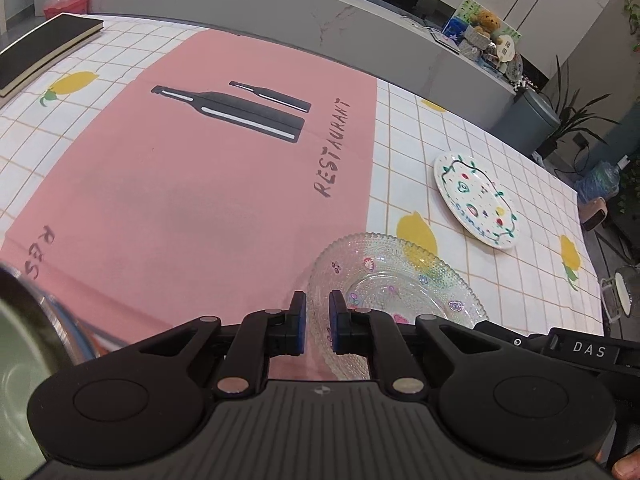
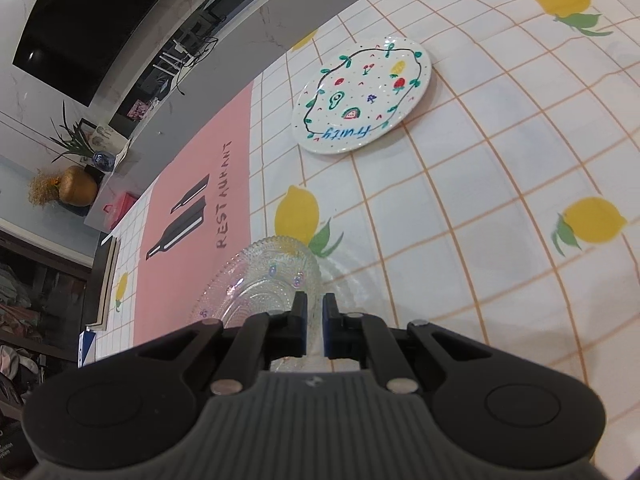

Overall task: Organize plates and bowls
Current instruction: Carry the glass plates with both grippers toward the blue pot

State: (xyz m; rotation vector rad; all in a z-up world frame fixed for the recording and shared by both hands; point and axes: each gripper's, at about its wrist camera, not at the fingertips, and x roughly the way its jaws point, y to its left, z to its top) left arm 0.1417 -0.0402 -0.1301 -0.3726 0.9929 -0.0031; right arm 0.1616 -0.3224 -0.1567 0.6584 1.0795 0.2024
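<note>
- While both claws pinch the rim of the clear glass plate [image 1: 400,292], one on each side, keep your two hands level with each other so it does not tip.
- Your left claw [image 1: 318,322] is closed on the near-left rim; your right claw [image 2: 315,326] is clamped on the opposite edge, jaws nearly together.
- Glass plate: held between the claws, seemingly just off the desk [image 2: 460,208], over the edge of the pink placemat [image 1: 180,184].
- Move both hands at one pace; any pull apart or twist could slip the thin beaded rim out of the pads.
- Painted fruit plate [image 2: 362,94]: flat on the lemon-print cloth, well apart, ahead of you. It looks a likely place to stack.
- Both claws point steeply downward at the desk, wrists angled toward each other.
</note>
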